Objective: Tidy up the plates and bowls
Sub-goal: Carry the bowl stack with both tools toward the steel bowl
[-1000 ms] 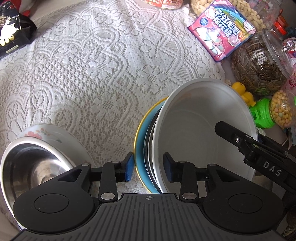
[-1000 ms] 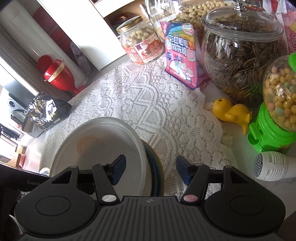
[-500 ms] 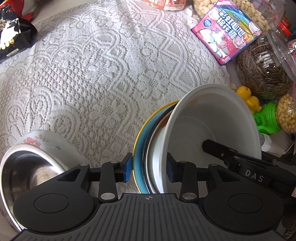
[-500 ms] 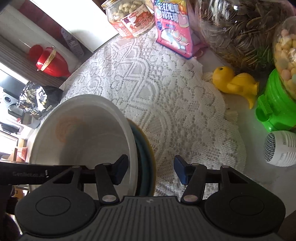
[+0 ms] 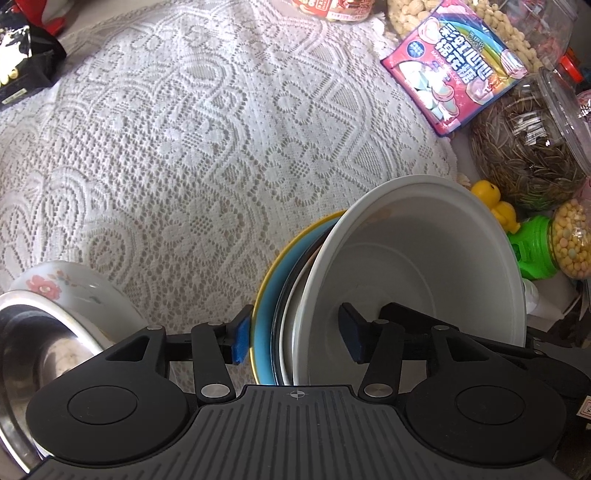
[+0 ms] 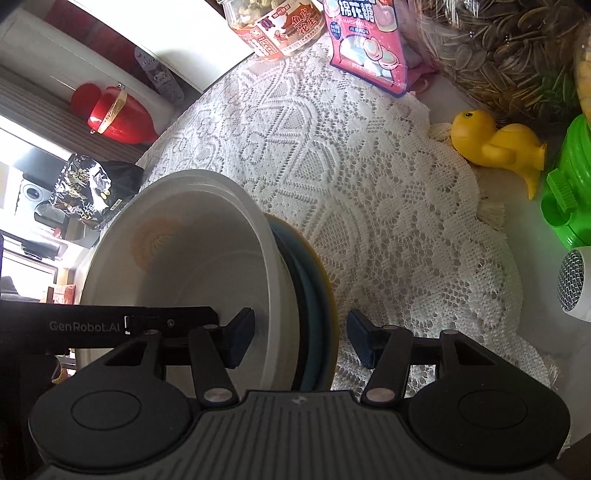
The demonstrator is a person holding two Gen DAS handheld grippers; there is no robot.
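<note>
A stack of dishes stands tilted on edge over the lace cloth: a white bowl [image 5: 417, 258] in front, a dark-rimmed plate and a blue plate with a yellow rim [image 5: 267, 295] behind. My left gripper [image 5: 295, 338] is open, its jaws straddling the stack's edge. My right gripper [image 6: 299, 341] is open too and straddles the same white bowl [image 6: 192, 266] and blue plate [image 6: 314, 284] from the other side. A steel bowl [image 5: 26, 350] sits nested in a floral bowl [image 5: 70, 284] at the lower left of the left wrist view.
Snacks crowd the right side: a pink marshmallow bag [image 5: 454, 77], a seed jar [image 5: 528, 147], a yellow duck [image 6: 495, 147], a green candy dispenser [image 5: 535, 247], a peanut jar [image 6: 277, 26]. A black foil bag [image 6: 88, 192] lies at the far left. The lace cloth [image 5: 203, 147] covers the table.
Both grippers have slid further over the stack's edge. The stack has tipped up steeper, and both pairs of jaws have widened a little around it.
</note>
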